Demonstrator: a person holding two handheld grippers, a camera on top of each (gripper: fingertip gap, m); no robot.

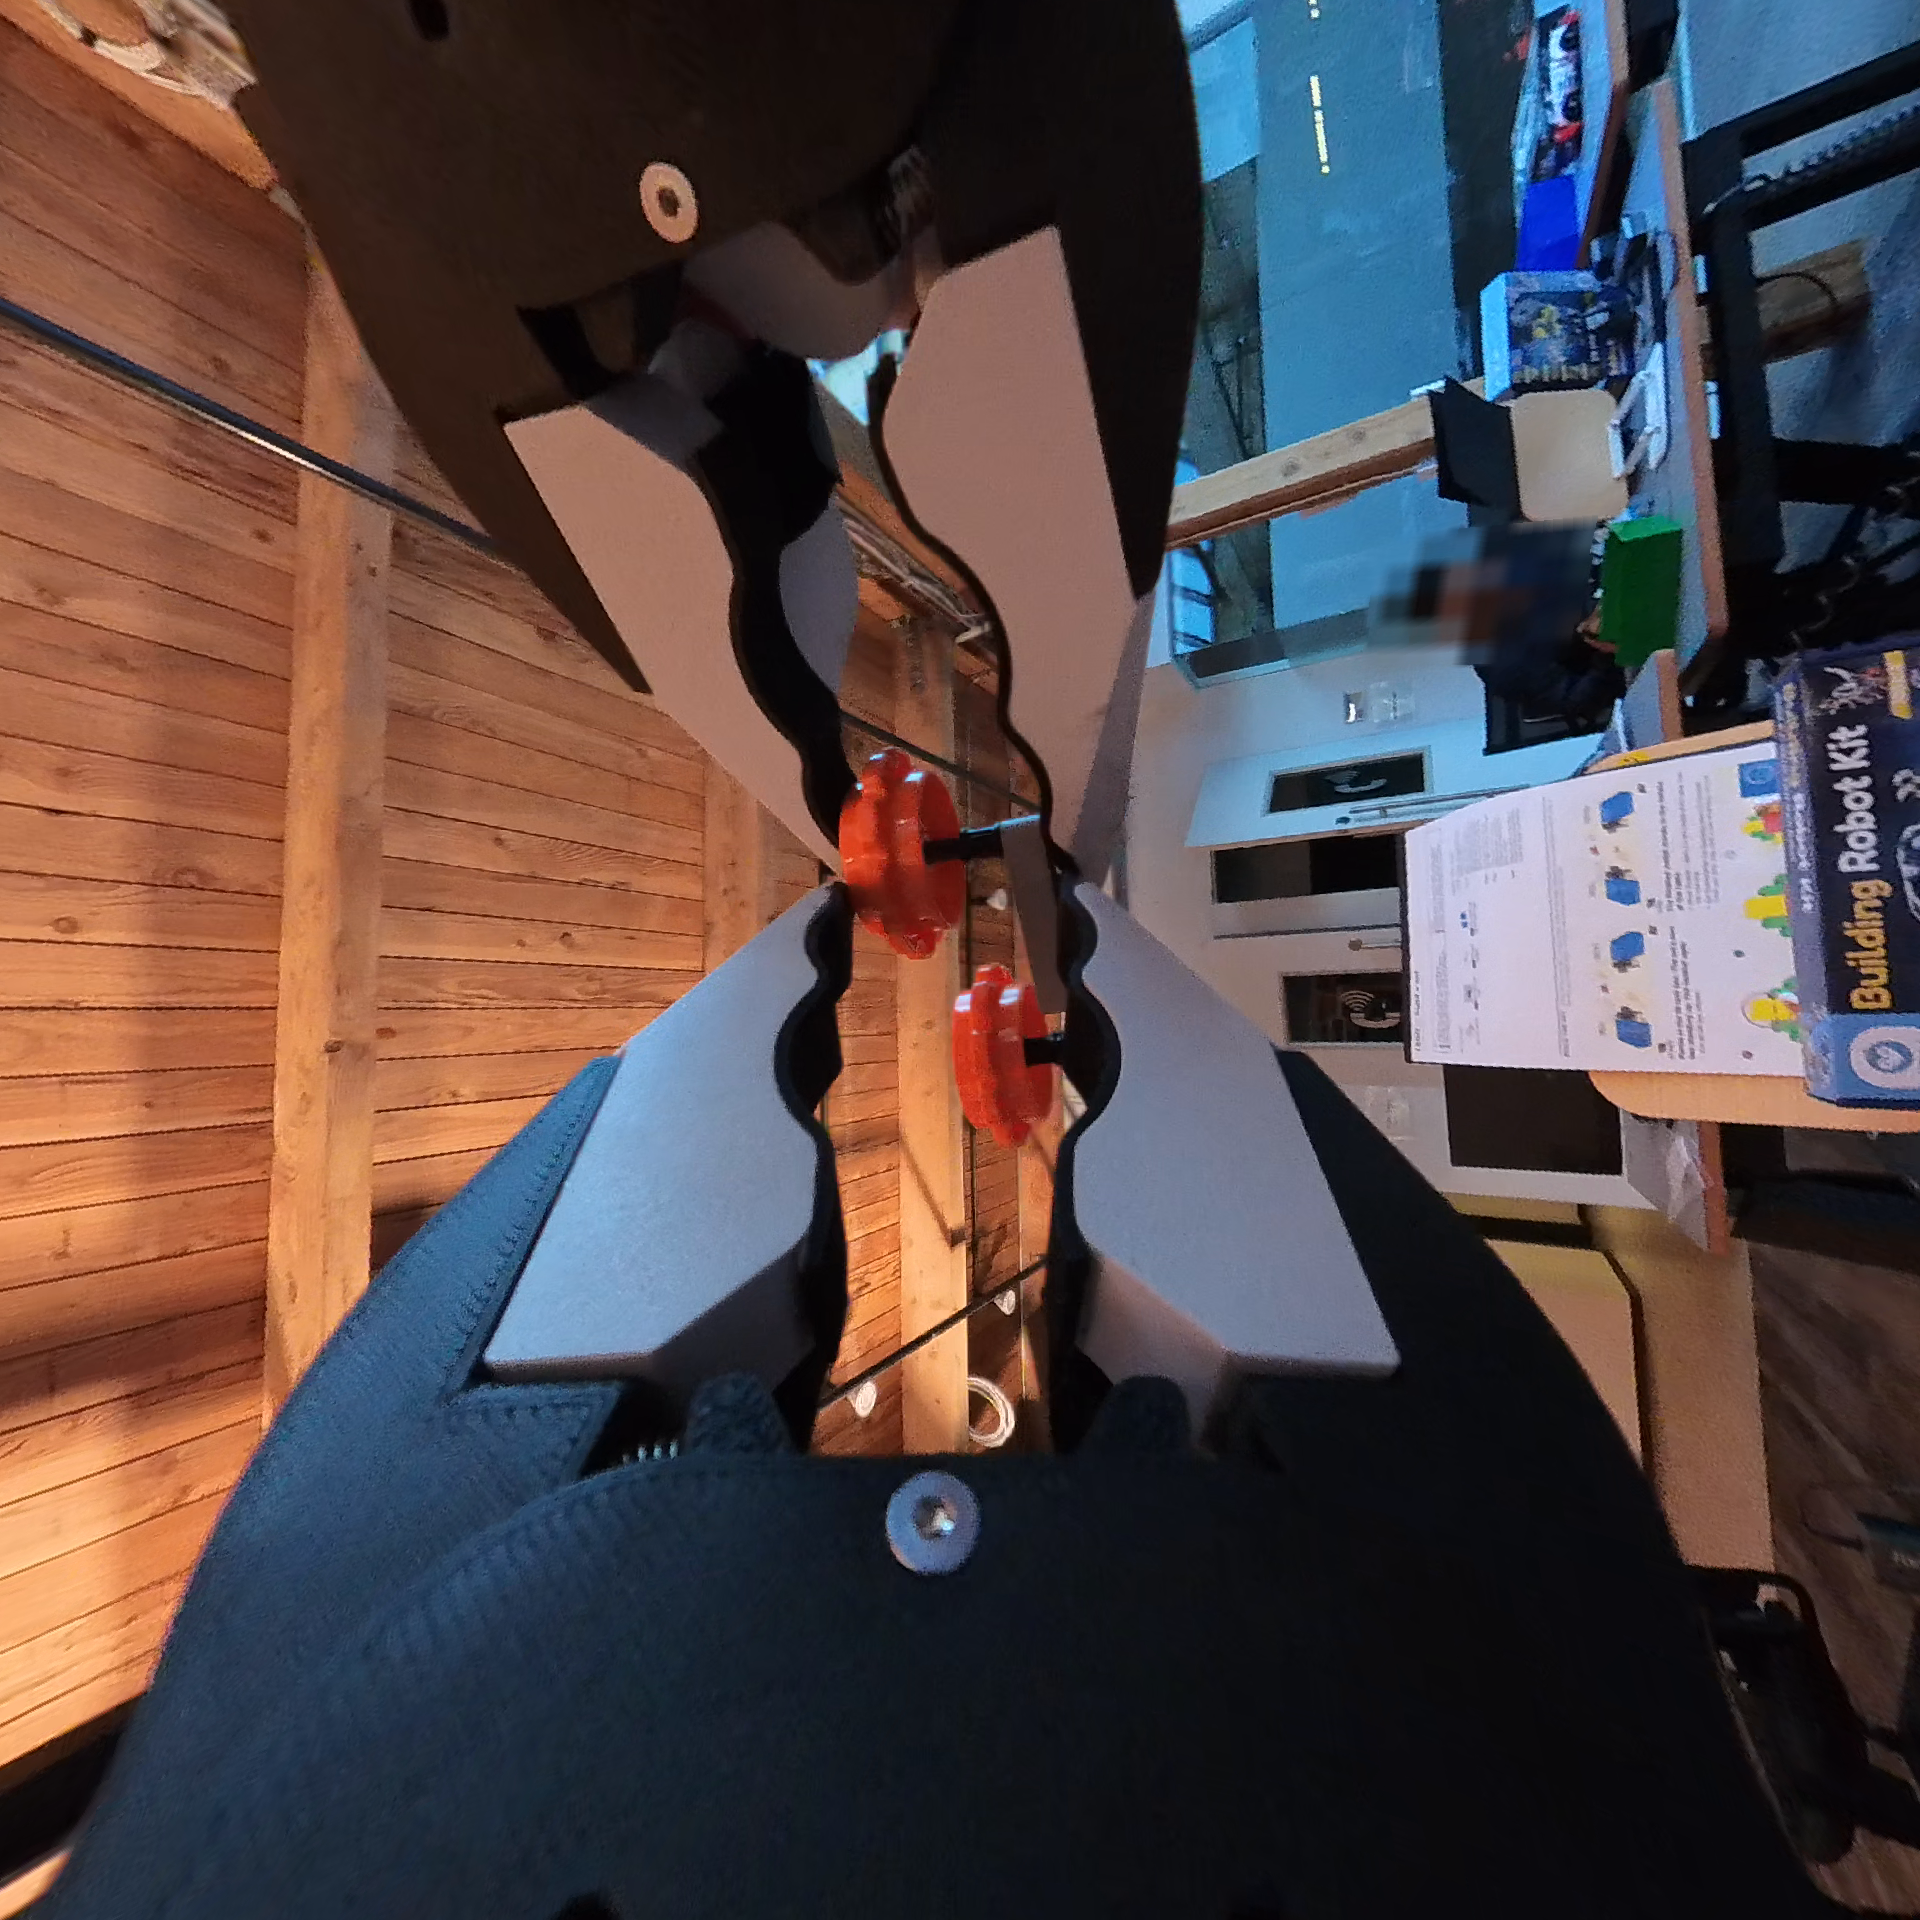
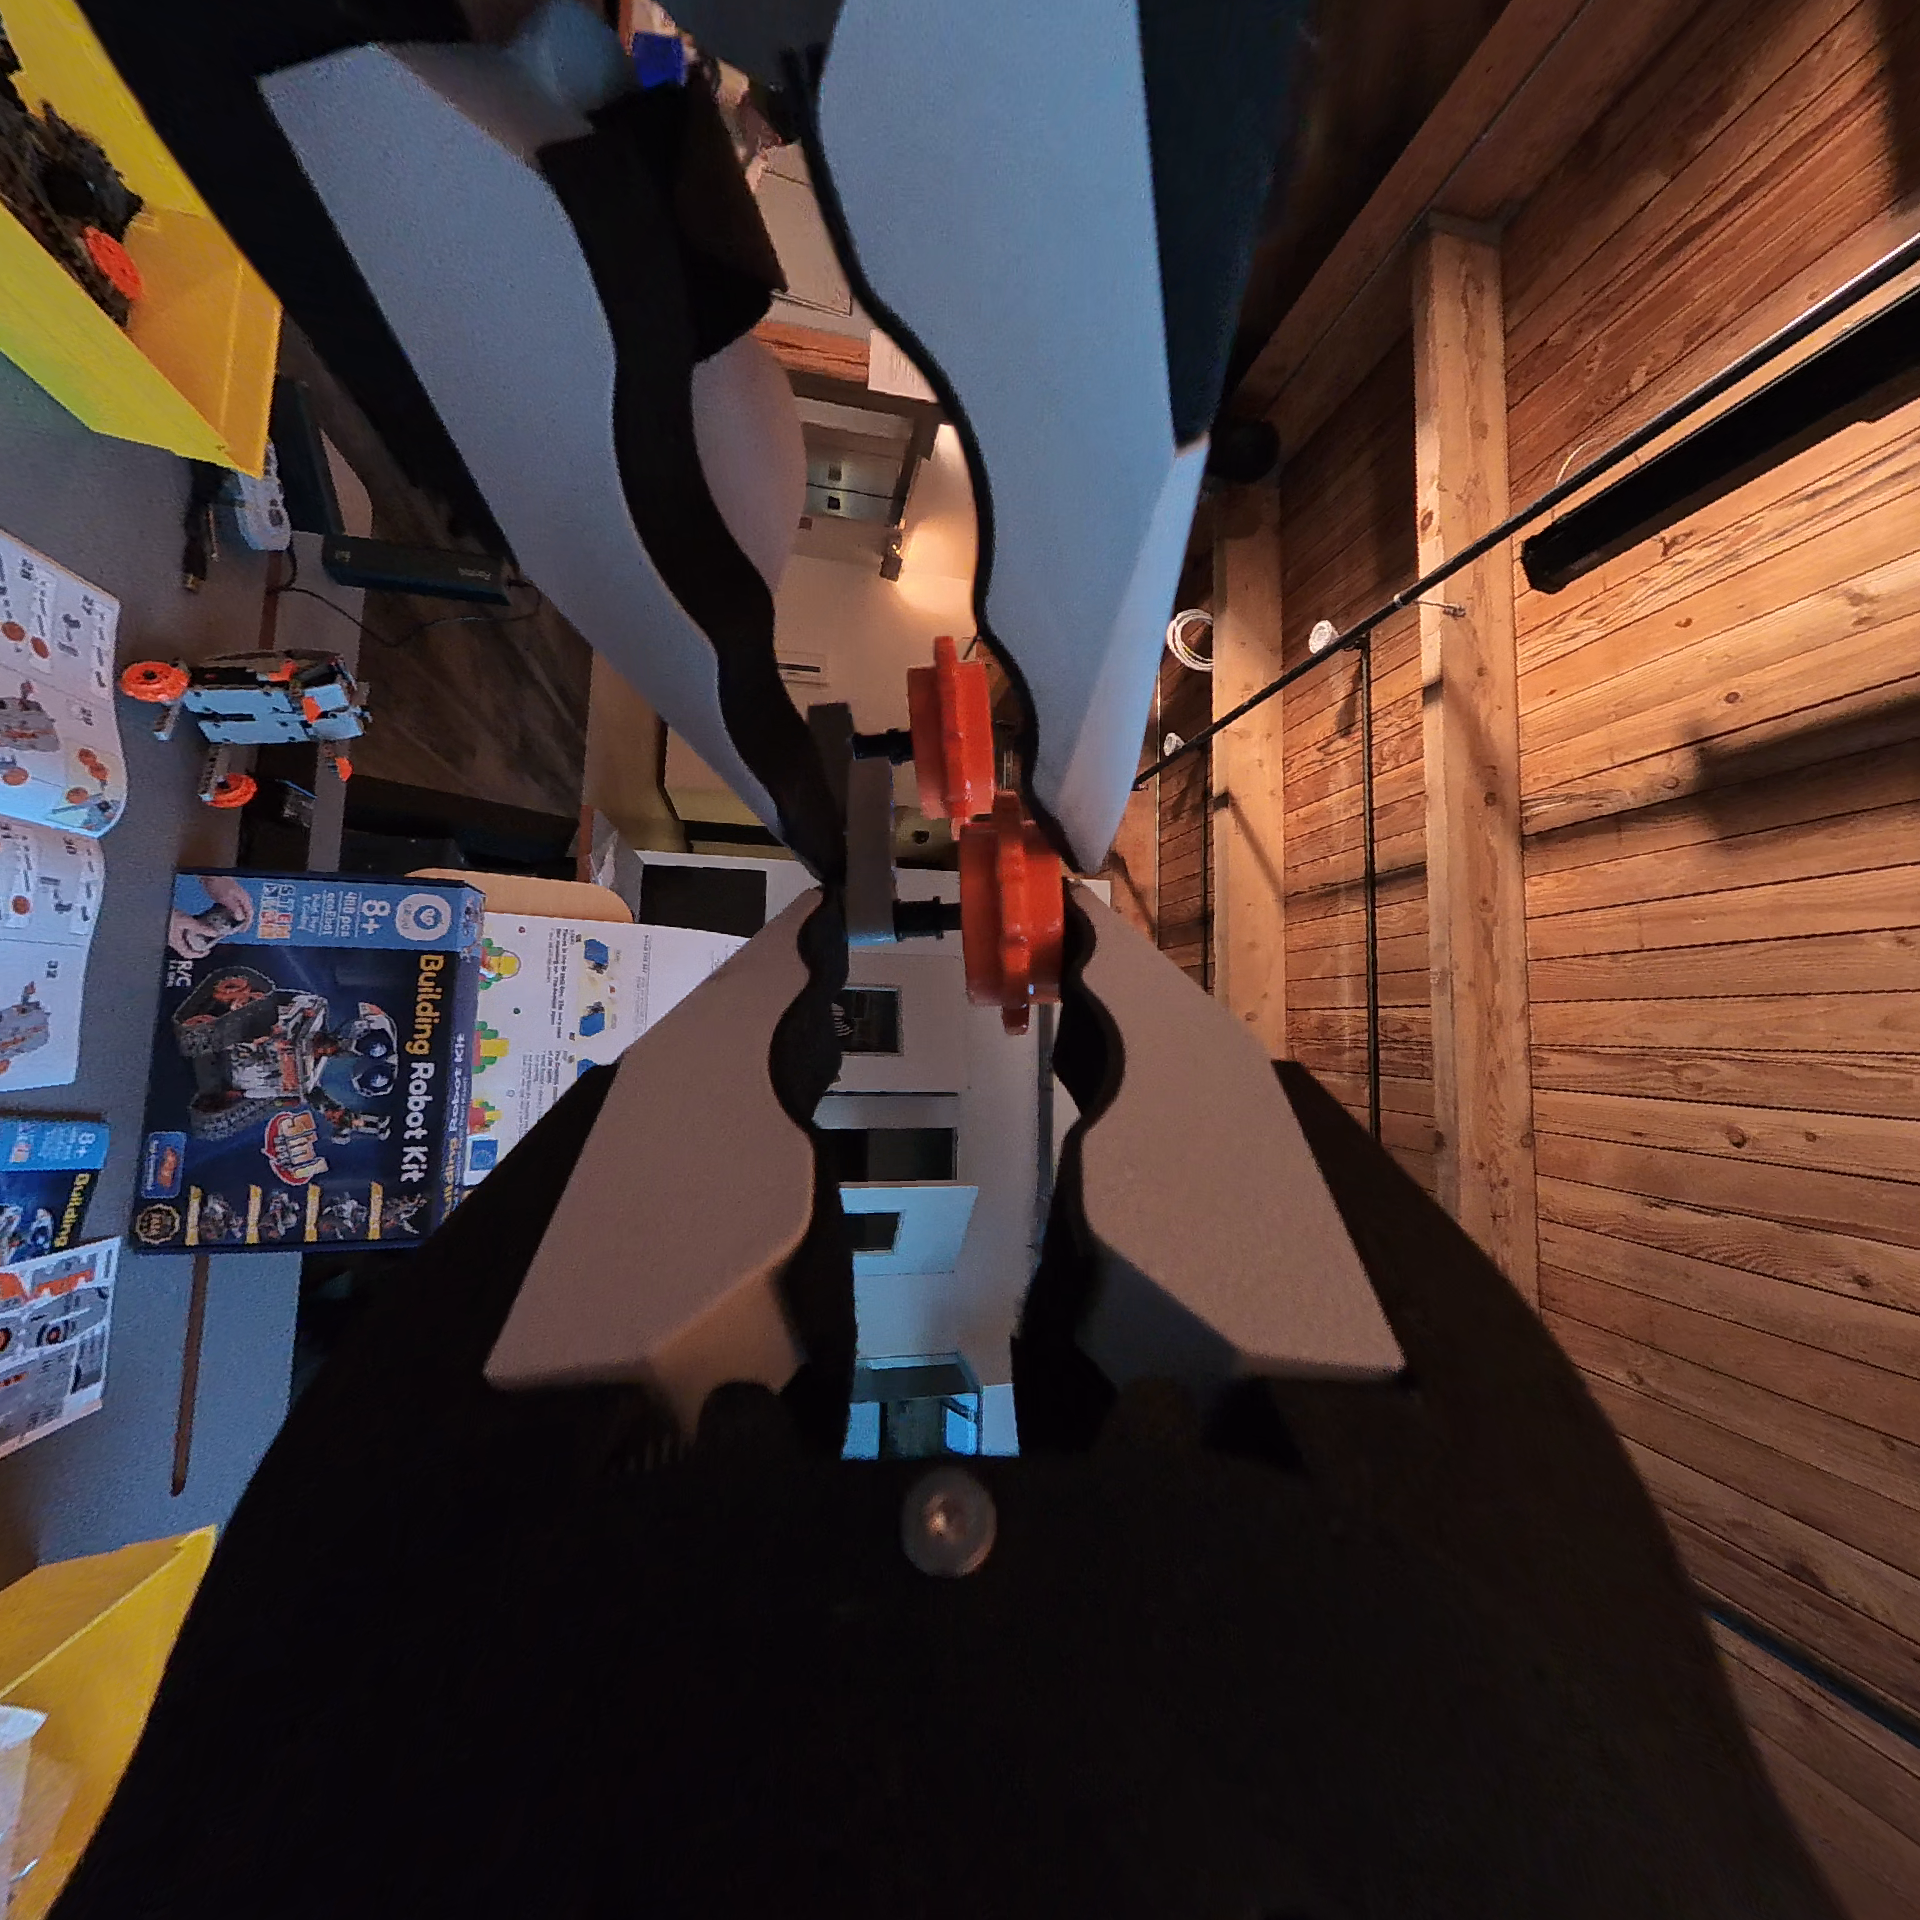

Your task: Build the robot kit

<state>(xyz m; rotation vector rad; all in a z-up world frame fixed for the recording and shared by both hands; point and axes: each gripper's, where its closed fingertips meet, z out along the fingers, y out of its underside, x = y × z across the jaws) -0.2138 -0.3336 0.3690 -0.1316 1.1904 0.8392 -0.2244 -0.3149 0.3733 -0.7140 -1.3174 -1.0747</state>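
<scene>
A small assembly, a grey beam [image 1: 1032, 914] with two orange gear wheels on black axles, hangs in the air between both grippers. My left gripper [image 1: 951, 899] comes from below in its own view. Its fingertips [image 1: 1101, 935] are closed on one orange gear [image 1: 902, 852] and the beam, and the second gear [image 1: 1003, 1049] sits between its pads. My right gripper [image 1: 956, 862] meets it tip to tip from above. In the right wrist view my right gripper [image 2: 945, 899] clamps the beam [image 2: 868, 842] and one gear [image 2: 1008, 914], and the left gripper [image 2: 935, 842] reaches in from above.
A wooden slat wall [image 2: 1714, 935] stands close on one side. On the grey table [image 2: 135, 499] lie a dark blue toy kit box [image 2: 301, 1060], instruction sheets [image 2: 52, 707], a small built model [image 2: 260, 707] and yellow trays [image 2: 135, 343]. A person [image 1: 1538, 665] sits far off. Left and right tips are no more than a few centimetres apart.
</scene>
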